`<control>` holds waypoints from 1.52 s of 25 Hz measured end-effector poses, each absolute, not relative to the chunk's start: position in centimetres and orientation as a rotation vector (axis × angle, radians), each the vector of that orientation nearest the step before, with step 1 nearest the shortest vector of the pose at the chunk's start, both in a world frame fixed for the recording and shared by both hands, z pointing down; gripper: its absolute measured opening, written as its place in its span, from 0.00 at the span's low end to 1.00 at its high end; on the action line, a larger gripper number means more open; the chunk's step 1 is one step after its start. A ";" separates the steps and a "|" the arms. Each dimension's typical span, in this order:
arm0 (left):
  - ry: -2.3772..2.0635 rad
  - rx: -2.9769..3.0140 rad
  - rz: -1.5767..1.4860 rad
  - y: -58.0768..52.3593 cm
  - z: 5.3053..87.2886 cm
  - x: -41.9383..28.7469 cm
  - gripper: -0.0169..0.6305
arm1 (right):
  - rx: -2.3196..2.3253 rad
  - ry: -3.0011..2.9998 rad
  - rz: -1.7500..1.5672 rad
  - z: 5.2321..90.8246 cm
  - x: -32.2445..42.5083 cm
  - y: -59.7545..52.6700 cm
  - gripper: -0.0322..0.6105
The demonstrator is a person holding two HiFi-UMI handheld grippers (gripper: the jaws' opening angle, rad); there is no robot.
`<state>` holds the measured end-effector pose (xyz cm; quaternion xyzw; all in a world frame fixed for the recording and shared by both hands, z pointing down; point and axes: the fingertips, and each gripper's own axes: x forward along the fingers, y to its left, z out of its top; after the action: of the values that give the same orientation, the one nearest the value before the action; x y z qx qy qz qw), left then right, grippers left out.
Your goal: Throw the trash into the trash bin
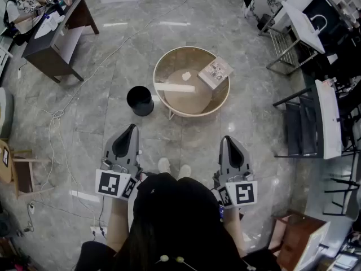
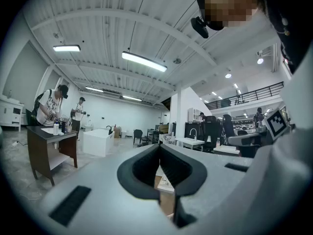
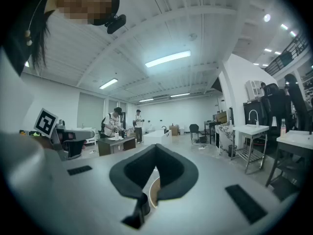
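Observation:
A black trash bin [image 1: 140,100] stands on the grey floor, just left of a round low table [image 1: 167,103] with a pale rim. On the table lie a white paper strip [image 1: 175,87] and a printed packet [image 1: 215,72]. My left gripper [image 1: 133,127] is held level, pointing toward the bin and well short of it, shut and empty. The right gripper [image 1: 227,138] points toward the table, also shut with nothing in it. In the left gripper view the jaw tips meet [image 2: 159,146], and part of the table shows below them. The right gripper view shows closed jaws [image 3: 156,146] above the table rim [image 3: 150,192].
A dark desk [image 1: 53,41] with a person at it stands at the far left. Cables [image 1: 56,117] trail over the floor on the left. Chairs and white tables [image 1: 316,117] line the right side. A wooden crate [image 1: 296,233] sits at the lower right.

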<state>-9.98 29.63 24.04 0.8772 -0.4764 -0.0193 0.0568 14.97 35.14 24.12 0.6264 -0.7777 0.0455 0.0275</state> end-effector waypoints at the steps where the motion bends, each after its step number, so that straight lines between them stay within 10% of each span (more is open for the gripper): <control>1: -1.445 2.660 -0.061 29.7 24.0 -10.0 0.04 | 1.931 -2.401 0.137 24.1 14.9 35.2 0.05; 38: -1.356 2.575 -0.045 22.1 28.8 -10.6 0.04 | 1.833 -2.561 0.421 29.3 13.5 24.4 0.14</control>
<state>-10.64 22.12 28.83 0.8788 -0.4628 -0.0155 0.1154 13.50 24.41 29.26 0.5769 -0.8058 0.1323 -0.0178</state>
